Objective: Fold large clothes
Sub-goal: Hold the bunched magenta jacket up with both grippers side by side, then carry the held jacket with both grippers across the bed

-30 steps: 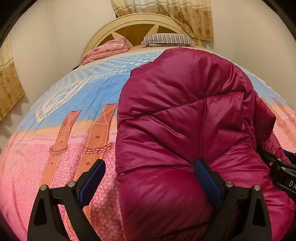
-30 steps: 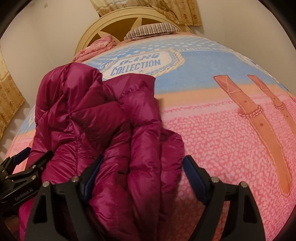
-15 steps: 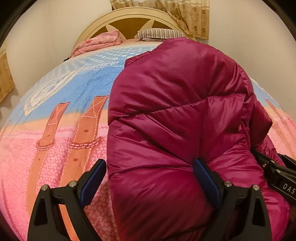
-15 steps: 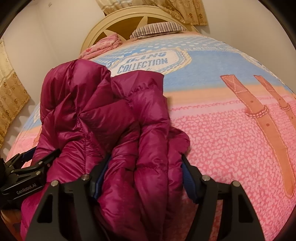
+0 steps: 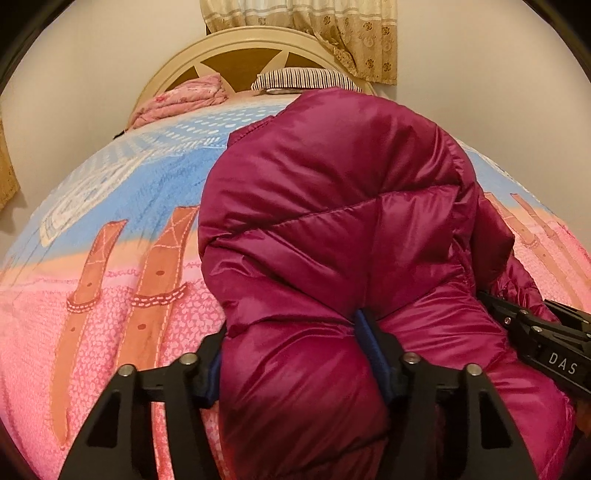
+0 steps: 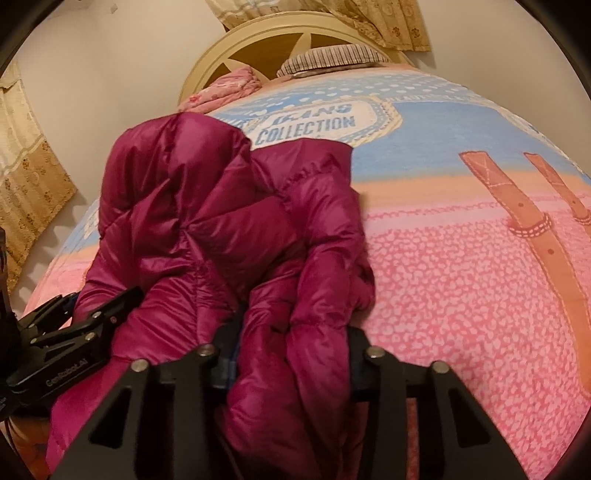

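My left gripper [image 5: 295,354] sits low centre in the left wrist view. Its jaws are closing, and a thick roll of the jacket [image 5: 332,229] fills the gap; both blue pads touch the fabric, the left pad half buried at the roll's edge, the right pad [image 5: 373,354] sunk in a crease. I count this as clamped on the jacket.

My right gripper [image 6: 291,354] sits low centre in the right wrist view. Its jaws are closing too, on a bunched fold of the same jacket [image 6: 207,206]. The fabric bulges out above and below the fingers, which press into it on both sides, so this one is also clamped.

Each gripper shows in the other's view: the right one at the right edge [image 5: 532,328], the left one at the lower left [image 6: 74,325], both against the jacket's near hem.

The jacket is magenta, quilted and shiny. It lies heaped on the bed [image 5: 110,295], running from the grippers toward frame centre.

The cover is pink near me, blue further off, with printed brown straps [image 6: 532,229] and a "COLLECTION" label [image 6: 310,127]. At top: a striped pillow [image 5: 303,77], pink bedding [image 5: 184,99], a headboard [image 5: 236,40], a curtain [image 5: 332,29].
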